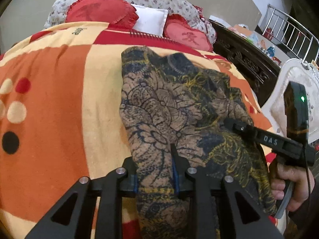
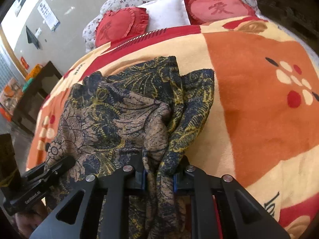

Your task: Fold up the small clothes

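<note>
Jaws of both grippers, angled downward, clamp the patterned garment (image 1: 159, 107) on the blanket (image 1: 59, 99)

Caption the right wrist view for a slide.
Right tool shut on a bunched dark floral-print garment lying on an orange, cream and red fleece blanket.

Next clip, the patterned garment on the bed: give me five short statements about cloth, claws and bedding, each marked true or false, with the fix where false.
1. The left claw grips a fold of the patterned garment. True.
2. The right claw hangs empty above the blanket. False: cloth is bunched between its pads.
3. Two red heart cushions flank a white pillow. True.
4. The garment lies flat and neatly folded. False: it is rumpled and bunched.
5. The blanket is plain blue. False: orange, cream and red.
</note>
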`<state>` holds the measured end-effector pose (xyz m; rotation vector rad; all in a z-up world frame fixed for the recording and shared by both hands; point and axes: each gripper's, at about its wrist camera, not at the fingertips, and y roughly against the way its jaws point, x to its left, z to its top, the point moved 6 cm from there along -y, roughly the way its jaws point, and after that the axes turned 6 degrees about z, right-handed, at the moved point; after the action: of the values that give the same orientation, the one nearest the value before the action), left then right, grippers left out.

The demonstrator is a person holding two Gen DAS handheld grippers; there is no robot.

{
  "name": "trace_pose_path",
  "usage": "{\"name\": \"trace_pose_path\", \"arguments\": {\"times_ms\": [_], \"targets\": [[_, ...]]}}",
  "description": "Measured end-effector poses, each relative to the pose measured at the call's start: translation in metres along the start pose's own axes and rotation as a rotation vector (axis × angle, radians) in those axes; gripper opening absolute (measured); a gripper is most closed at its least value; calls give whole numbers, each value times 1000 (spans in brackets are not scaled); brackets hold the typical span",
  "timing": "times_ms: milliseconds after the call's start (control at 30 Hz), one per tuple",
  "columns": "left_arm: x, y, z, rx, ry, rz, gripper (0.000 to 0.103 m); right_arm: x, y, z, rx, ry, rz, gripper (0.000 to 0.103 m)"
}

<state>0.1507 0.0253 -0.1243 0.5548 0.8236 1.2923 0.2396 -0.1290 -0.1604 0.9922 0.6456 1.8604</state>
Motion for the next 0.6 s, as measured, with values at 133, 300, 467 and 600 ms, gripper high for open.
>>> {"name": "trace_pose_path", "arguments": {"times_ms": [133,300,467,600], "targets": [[9,-9,-1,30,70,-23,59,-1,2,-9,-50,62,4,33],[-1,-10,-7,-4,64,-98,80,-6,2,-12,-71,38,51,34],[-5,-10,-3,7,56,-81,35,-12,-1,-11,-72,-3,109,35],[-12,4,2,-26,34,-24,23,-8,-1,-9,-63,21,92,33]]}}
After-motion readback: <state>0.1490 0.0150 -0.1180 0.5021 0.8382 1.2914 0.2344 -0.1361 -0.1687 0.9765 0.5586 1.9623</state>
